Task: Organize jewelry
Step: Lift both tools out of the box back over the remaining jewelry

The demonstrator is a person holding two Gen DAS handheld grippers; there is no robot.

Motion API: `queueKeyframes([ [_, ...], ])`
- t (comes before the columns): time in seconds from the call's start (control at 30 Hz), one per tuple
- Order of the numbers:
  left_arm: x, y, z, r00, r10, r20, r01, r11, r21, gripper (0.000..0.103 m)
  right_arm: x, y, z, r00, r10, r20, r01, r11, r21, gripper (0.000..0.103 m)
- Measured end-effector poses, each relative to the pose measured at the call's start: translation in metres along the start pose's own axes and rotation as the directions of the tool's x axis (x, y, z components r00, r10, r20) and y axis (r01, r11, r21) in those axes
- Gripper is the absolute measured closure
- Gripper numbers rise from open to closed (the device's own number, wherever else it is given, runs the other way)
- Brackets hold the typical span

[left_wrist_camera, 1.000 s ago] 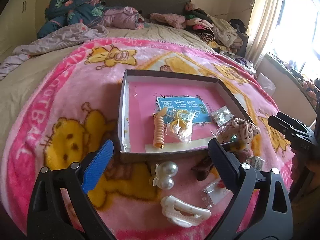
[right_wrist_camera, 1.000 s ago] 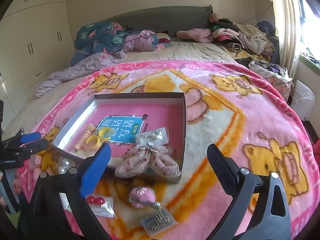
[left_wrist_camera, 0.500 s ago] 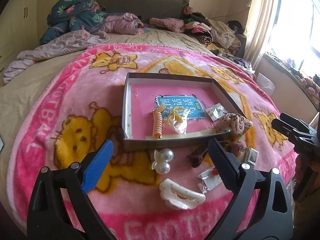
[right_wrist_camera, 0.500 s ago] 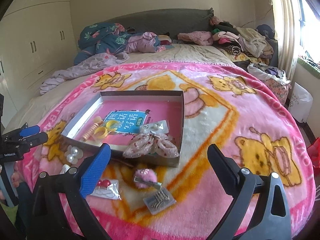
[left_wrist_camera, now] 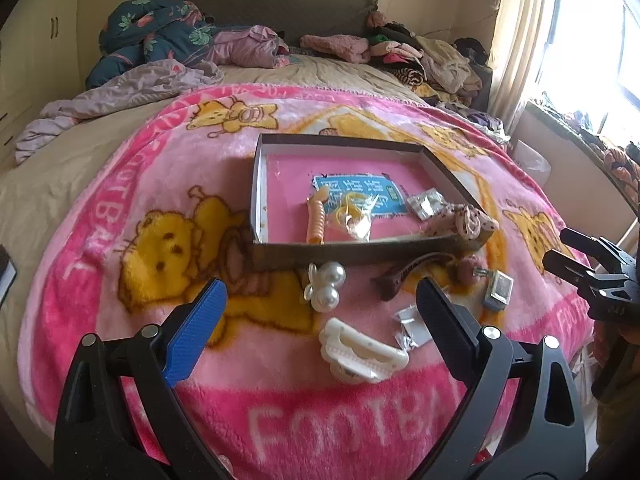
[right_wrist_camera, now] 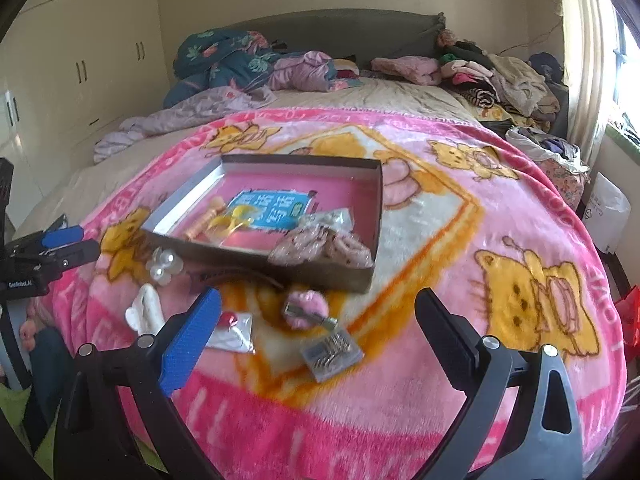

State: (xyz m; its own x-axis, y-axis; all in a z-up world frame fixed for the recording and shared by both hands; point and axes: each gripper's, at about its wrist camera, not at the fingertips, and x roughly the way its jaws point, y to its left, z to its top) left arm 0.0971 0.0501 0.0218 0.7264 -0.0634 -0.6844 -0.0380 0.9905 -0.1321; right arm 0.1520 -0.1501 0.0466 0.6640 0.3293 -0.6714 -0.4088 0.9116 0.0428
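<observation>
Pink cartoon-bear blanket (left_wrist_camera: 132, 184) covers the bed, and both grippers hang above its near edge with their fingers spread wide and nothing between them — the left gripper (left_wrist_camera: 316, 312) over the loose pieces, the right gripper (right_wrist_camera: 316, 320) a little further along the same edge.

Nearest the left gripper lies a white claw hair clip (left_wrist_camera: 360, 350), with a small clear packet (left_wrist_camera: 410, 326) just beside it. Past those sit a pearl hair clip (left_wrist_camera: 326, 286) and a dark brown clip (left_wrist_camera: 408, 274), both close to the front wall of the box. From the right wrist view, a packet with a red bead (right_wrist_camera: 232, 330), a small case of hairpins (right_wrist_camera: 332, 354) and a fluffy pink clip (right_wrist_camera: 306, 306) rest on the blanket in front of the box.

Beyond them stands the shallow cardboard box (left_wrist_camera: 360, 250) with a pink floor. It holds an orange spiral hair tie (left_wrist_camera: 316, 220), a yellow piece in a clear bag (left_wrist_camera: 356, 216), a silvery packet (left_wrist_camera: 426, 204) and a spotted fabric bow (right_wrist_camera: 320, 246) draped in the front corner — part of it rests on the box rim.

Farthest back, crumpled bedding and piles of clothes (right_wrist_camera: 492, 76) lie against the grey headboard (right_wrist_camera: 332, 26).
</observation>
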Motion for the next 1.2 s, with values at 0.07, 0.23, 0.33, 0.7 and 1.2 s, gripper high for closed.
queueKeyframes([
  [0.07,-0.001,-0.002,-0.002,1.000,0.000,-0.003,0.000,1.000,0.005,0.016,0.000,0.003,-0.003,1.000,0.005,-0.007,-0.005,1.000,-0.014,0.008],
  [0.23,-0.006,-0.006,-0.006,1.000,0.003,0.004,-0.004,1.000,0.022,0.016,-0.001,0.007,-0.006,1.000,0.016,-0.020,-0.017,0.999,-0.032,0.008],
  [0.33,-0.006,-0.009,-0.009,1.000,0.008,-0.001,-0.008,1.000,0.027,0.014,0.001,0.009,-0.008,0.999,0.025,-0.030,-0.026,0.999,-0.041,0.008],
  [0.7,0.003,-0.013,-0.026,0.999,0.014,-0.047,-0.012,0.999,0.043,0.014,0.010,0.016,-0.019,0.996,0.061,-0.061,-0.065,0.996,-0.058,0.008],
  [1.2,0.022,-0.023,-0.041,0.993,0.018,-0.114,-0.011,0.998,0.059,0.014,0.026,0.006,-0.029,0.993,0.082,-0.088,-0.086,0.996,-0.037,0.008],
])
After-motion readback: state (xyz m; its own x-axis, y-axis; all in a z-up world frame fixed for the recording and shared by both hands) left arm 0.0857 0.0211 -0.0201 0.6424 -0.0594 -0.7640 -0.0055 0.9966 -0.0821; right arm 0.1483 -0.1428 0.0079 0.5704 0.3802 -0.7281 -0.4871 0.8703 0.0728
